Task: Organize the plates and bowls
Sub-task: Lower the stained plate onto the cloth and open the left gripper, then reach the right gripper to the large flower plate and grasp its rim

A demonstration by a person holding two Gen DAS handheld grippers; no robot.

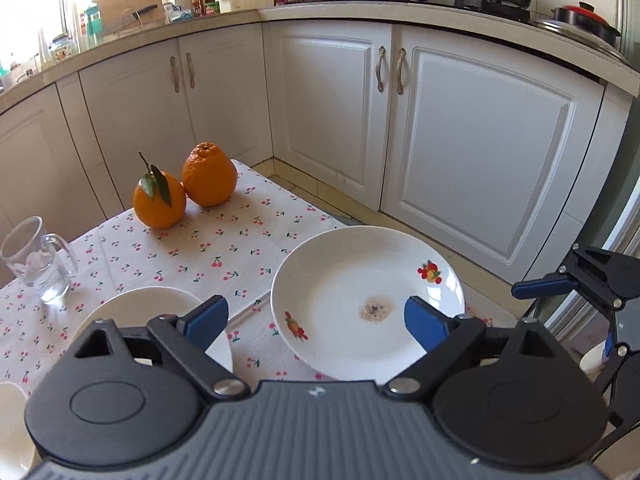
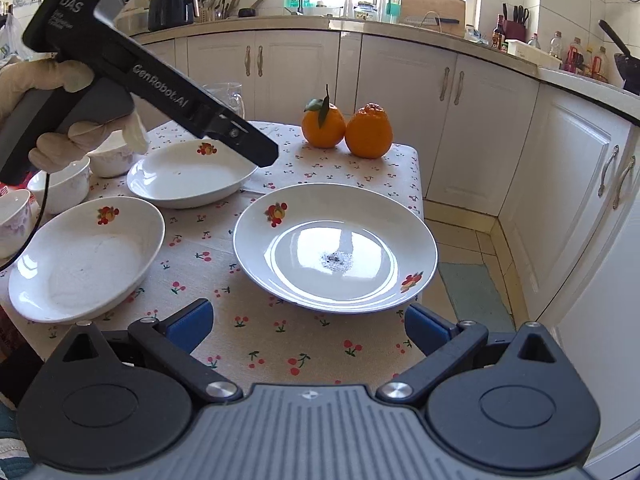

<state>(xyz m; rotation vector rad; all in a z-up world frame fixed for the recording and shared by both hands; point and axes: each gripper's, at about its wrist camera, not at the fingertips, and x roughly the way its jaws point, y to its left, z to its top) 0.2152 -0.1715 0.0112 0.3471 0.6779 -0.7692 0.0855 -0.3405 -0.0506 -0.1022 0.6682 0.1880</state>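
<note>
A: 3 plates on the cherry-print tablecloth [image 2: 256, 344]. Item 1 — the speckled plate [image 2: 335, 248], dark crumbs at its centre, lies at the table's right side, its rim reaching the cloth's edge above the floor tiles.

B: Open room?

A: A bare strip of cloth runs between that plate and the near edge. 2 oranges [image 2: 346, 127] stand touching at the far edge, well apart from the plates.

B: Claws?

A: Right gripper [image 2: 308, 324] — jaws spread wide, holding nothing, just short of the speckled plate's near rim. Left gripper [image 1: 316, 320] — jaws likewise wide and empty; its right pad overlaps that plate's rim in its own view, contact unclear.

B: Orientation?

A: All round, lying flat, upward-facing. The near-left plate [image 2: 86, 264] and the far plate [image 2: 192, 178] sit left of item 1. 3 small bowls [image 2: 62, 180] cluster at the far left, with a glass mug [image 1: 38, 260] beyond.
</note>
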